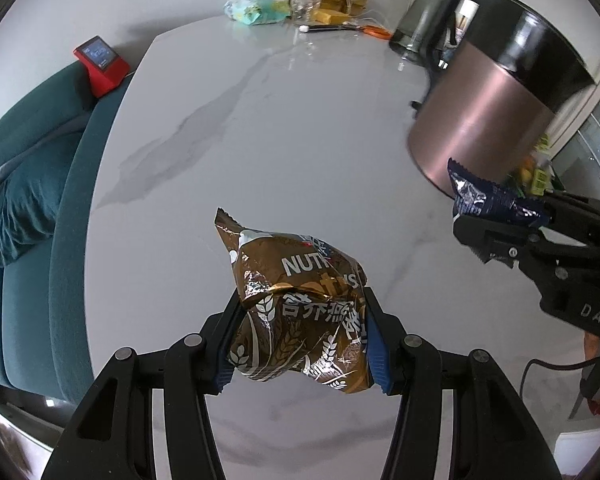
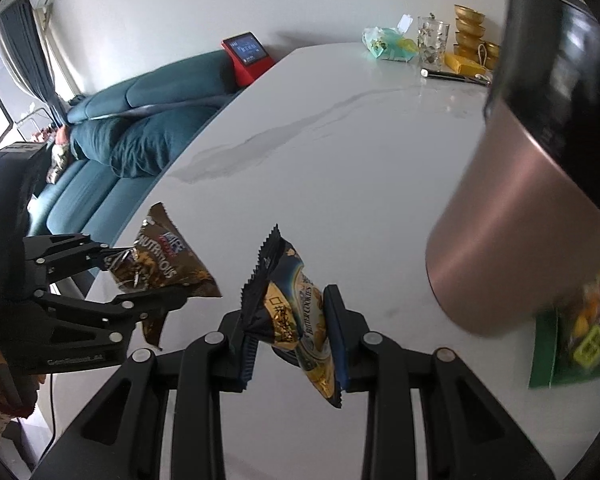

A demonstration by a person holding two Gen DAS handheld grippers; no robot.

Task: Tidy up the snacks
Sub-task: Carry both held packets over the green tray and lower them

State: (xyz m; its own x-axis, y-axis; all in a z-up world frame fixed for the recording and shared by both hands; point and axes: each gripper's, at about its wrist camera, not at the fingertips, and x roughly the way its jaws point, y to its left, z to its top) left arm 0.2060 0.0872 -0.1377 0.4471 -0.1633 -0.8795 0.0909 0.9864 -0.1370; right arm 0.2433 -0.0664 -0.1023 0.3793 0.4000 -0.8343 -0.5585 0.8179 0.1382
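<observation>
Gripping a crumpled brown oat packet [image 1: 300, 312], my left tongs [image 1: 300, 344] hold it above the surface [image 1: 300, 128]'s near edge. From the right wrist, my right tongs [image 2: 290, 332] pinch a blue butter-cookie packet [image 2: 296, 312] off the surface, near the copper-coloured canister [image 2: 512, 248].

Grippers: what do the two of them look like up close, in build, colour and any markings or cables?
Both are matte black plastic linkage frames with round silver pivot pins and blue ribbed pads on the fingers. The right gripper carries pale lettering reading "DAS" before it is cut off; the left gripper has a small, blurred white label on its body. A thin black cable hangs below the left one.
</observation>
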